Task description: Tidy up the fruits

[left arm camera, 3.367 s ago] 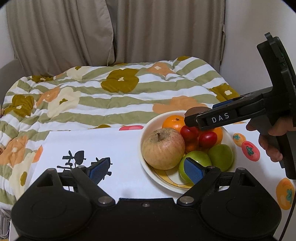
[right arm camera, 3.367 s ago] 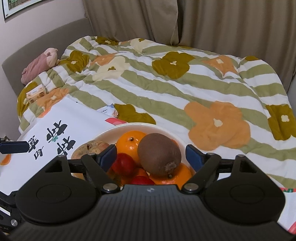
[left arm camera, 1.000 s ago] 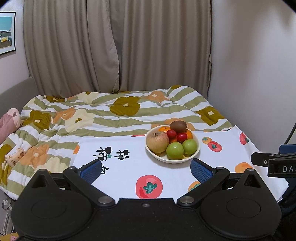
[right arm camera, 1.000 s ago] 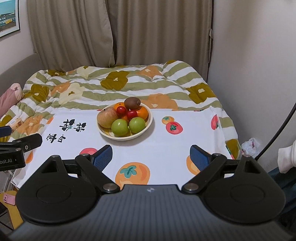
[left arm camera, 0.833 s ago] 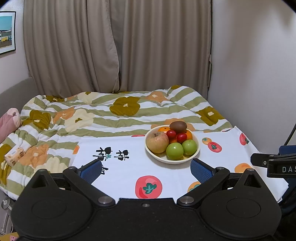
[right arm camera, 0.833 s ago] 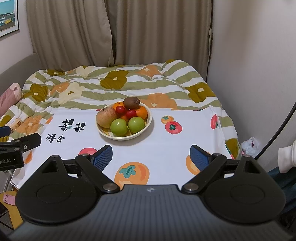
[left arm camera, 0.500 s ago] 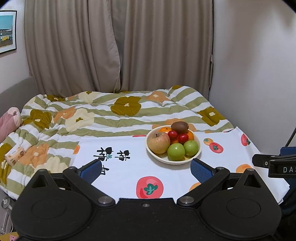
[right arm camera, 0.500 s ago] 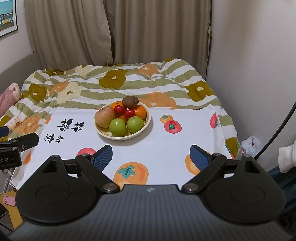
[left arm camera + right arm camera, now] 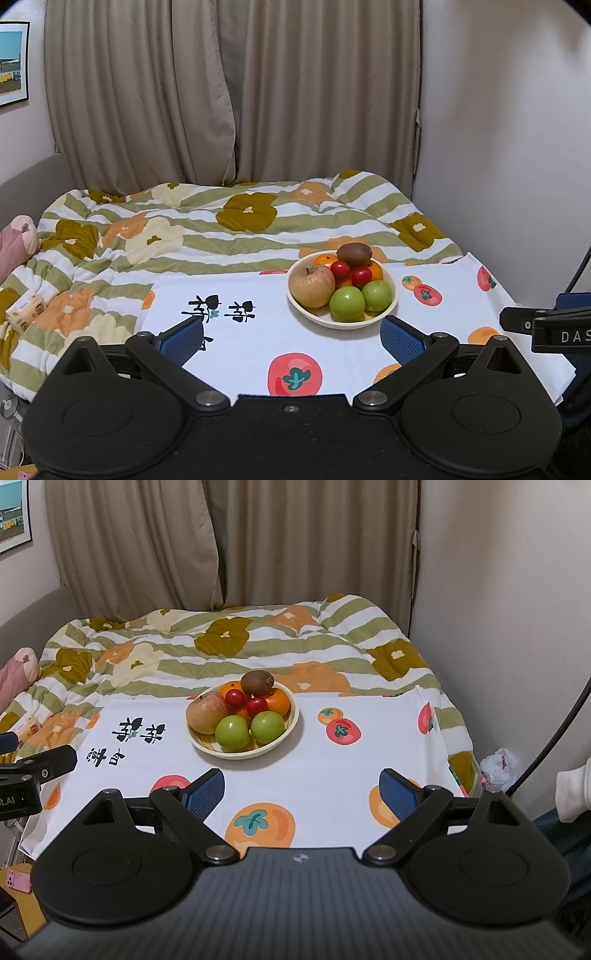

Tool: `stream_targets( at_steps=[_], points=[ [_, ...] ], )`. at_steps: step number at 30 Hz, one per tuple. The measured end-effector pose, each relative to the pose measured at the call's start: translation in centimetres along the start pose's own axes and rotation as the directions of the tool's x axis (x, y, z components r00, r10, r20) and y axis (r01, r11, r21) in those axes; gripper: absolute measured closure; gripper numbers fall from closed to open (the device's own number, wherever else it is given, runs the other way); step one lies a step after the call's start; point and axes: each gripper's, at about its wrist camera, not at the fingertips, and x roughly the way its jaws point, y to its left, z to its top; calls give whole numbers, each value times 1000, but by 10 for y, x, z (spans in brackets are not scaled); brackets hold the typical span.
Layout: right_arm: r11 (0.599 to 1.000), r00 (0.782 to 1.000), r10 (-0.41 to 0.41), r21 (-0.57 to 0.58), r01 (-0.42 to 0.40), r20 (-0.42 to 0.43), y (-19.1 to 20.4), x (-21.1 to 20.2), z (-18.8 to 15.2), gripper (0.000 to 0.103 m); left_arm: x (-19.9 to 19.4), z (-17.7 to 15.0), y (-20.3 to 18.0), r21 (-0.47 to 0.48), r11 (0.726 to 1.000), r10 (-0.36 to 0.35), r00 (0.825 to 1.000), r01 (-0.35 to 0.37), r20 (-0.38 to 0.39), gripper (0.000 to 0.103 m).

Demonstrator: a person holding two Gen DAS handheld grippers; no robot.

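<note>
Near the camera, the left gripper (image 9: 291, 338) and right gripper (image 9: 302, 789) hang with fingers spread and empty, while farther off all the fruit, kiwi (image 9: 257, 681) on top, sits piled in the bowl (image 9: 236, 754), so the job looks finished and nothing needs grabbing next.

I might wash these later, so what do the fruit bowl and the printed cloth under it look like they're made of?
The round cream bowl looks like glazed ceramic, with a smooth, thick rim and a faint sheen, though it could be melamine. The white fruit-printed cloth looks like matte woven fabric: it lies flat and drapes softly over the edge.
</note>
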Motion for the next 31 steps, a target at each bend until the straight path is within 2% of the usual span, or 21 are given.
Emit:
stream_targets(
  at_steps=[15,31],
  points=[
    [1000,1000,-1,2,1,-3,-2,3,0,0,-3,0,-5,15,1000,5,999,-6,31,0],
    [1000,1000,1,-3,-1,-15,-6,11,-5,0,2,0,-7,-11,1000,-2,999,2,32,0]
  ],
)
